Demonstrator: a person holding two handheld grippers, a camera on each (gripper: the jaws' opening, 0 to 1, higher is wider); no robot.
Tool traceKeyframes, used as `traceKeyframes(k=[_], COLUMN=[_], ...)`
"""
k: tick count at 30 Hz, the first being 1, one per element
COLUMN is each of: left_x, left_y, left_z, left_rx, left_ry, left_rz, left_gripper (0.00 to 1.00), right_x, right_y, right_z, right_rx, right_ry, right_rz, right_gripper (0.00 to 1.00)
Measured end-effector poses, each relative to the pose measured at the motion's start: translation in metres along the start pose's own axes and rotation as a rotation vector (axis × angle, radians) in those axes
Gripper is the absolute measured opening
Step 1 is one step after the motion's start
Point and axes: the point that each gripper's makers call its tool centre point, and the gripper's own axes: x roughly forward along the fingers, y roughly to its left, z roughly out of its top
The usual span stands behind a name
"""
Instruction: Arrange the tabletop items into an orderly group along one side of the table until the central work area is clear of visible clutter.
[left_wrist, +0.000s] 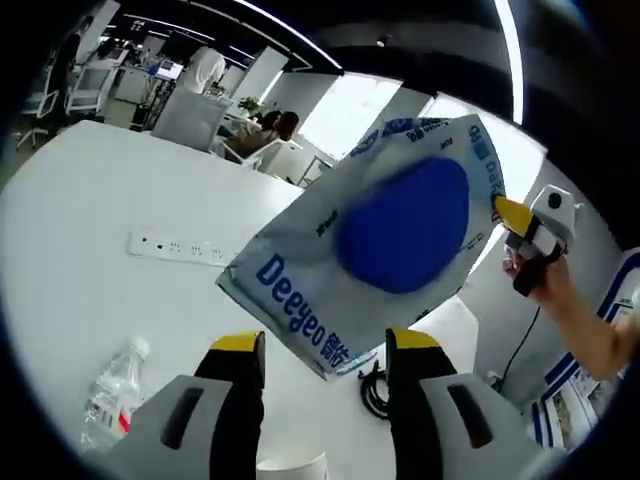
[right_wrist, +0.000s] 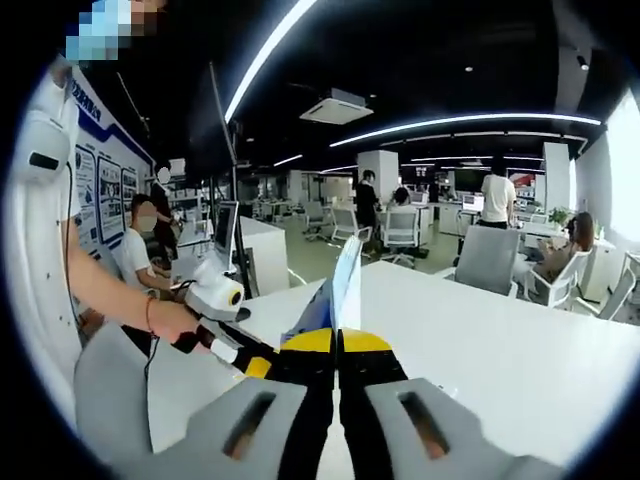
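The right gripper (right_wrist: 337, 345) pinches the edge of the Deeyeo packet (left_wrist: 385, 240), holding it up above the white worktop (left_wrist: 90, 210). The left gripper (left_wrist: 325, 345) is spread wide just below the packet. Beneath the packet lie a power strip (left_wrist: 180, 248), a water bottle (left_wrist: 112, 390) and a black cable (left_wrist: 375, 390).

Your left claw (left_wrist: 325, 345): yellow-tipped jaws apart, nothing between them. Ahead, white plastic pouch with blue oval and "Deeyeo" print (left_wrist: 385, 240) held aloft over white surface (left_wrist: 90, 260), right claw (left_wrist: 512, 215) pinching its far edge. White power strip (left_wrist: 180, 248), clear plastic bottle (left_wrist: 112, 390), black cable coil (left_wrist: 375, 385) on surface.
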Motion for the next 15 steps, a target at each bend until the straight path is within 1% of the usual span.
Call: traceKeyframes(k=[2,3,4,5,6,7,8,10,12,14,15], left_x=[0.000,0.000,0.000,-0.001,-0.001,-0.001,-0.002,-0.002,-0.001,0.001,0.002], left_y=[-0.001,-0.002,-0.002,0.002,0.003,0.003,0.004,0.003,0.003,0.004,0.003], left_z=[0.001,0.001,0.002,0.002,0.002,0.003,0.004,0.007,0.008,0.004,0.004], left_rx=[0.003,0.004,0.010,0.025,0.029,0.025,0.021,0.020,0.039,0.083,0.091], left_ry=[-0.004,-0.001,0.001,0.001,0.000,0.000,-0.003,-0.012,-0.011,0.017,0.019], left_rz=[0.000,-0.004,0.002,0.022,0.026,0.026,0.028,0.029,0.037,0.048,0.051], left_gripper=[0.36,0.32,0.26,0.23,0.19,0.11,0.07,0.03,0.02,0.01,0.01], right_x=[-0.004,-0.005,-0.007,-0.009,-0.011,-0.013,-0.015,-0.018,-0.022,-0.025,-0.026], right_y=[-0.003,-0.003,-0.004,-0.007,-0.008,-0.009,-0.011,-0.011,-0.013,-0.015,-0.016], right_z=[-0.002,-0.004,-0.006,-0.007,-0.009,-0.012,-0.013,-0.018,-0.026,-0.032,-0.037], right_rx=[0.013,0.024,0.032,0.036,0.052,0.072,0.075,0.096,0.115,0.156,0.167], right_ry=[-0.009,-0.013,-0.020,-0.026,-0.031,-0.040,-0.046,-0.048,-0.053,-0.063,-0.064], right_rz=[-0.021,-0.025,-0.035,-0.053,-0.060,-0.067,-0.079,-0.087,-0.114,-0.126,-0.137], right_gripper=[0.00,0.00,0.00,0.00,0.00,0.00,0.00,0.00,0.00,0.00,0.00])
